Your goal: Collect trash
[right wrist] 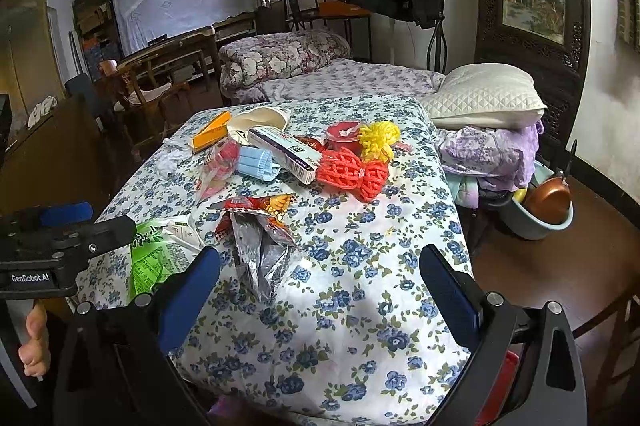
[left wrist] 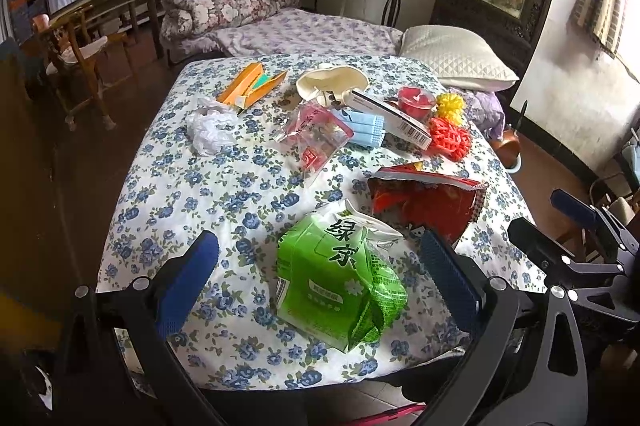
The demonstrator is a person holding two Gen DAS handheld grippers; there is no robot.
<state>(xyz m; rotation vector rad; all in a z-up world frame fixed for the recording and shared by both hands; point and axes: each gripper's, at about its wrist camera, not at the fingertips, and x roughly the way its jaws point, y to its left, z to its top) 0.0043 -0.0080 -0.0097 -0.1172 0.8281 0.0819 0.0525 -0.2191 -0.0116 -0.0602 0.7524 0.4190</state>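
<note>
Trash is scattered over a table with a blue-flowered cloth (left wrist: 192,194). My left gripper (left wrist: 320,262) is open, its blue pads on either side of a green printed bag (left wrist: 336,278) without touching it. Behind that bag lies a torn red snack bag (left wrist: 424,202). Farther back are a clear wrapper with red print (left wrist: 316,138), a crumpled white plastic bag (left wrist: 208,130) and an orange box (left wrist: 248,86). My right gripper (right wrist: 320,278) hangs open and empty over the cloth, right of the snack bag's silver inside (right wrist: 260,254). The green bag (right wrist: 160,254) lies left of it.
At the back of the table sit blue face masks (right wrist: 256,162), a white barcode box (right wrist: 288,150), a red cup (right wrist: 344,134) and yellow (right wrist: 378,138) and orange foam nets (right wrist: 352,172). A basin with a copper pot (right wrist: 548,202) stands on the floor at right. A bed and pillow (right wrist: 484,94) lie behind.
</note>
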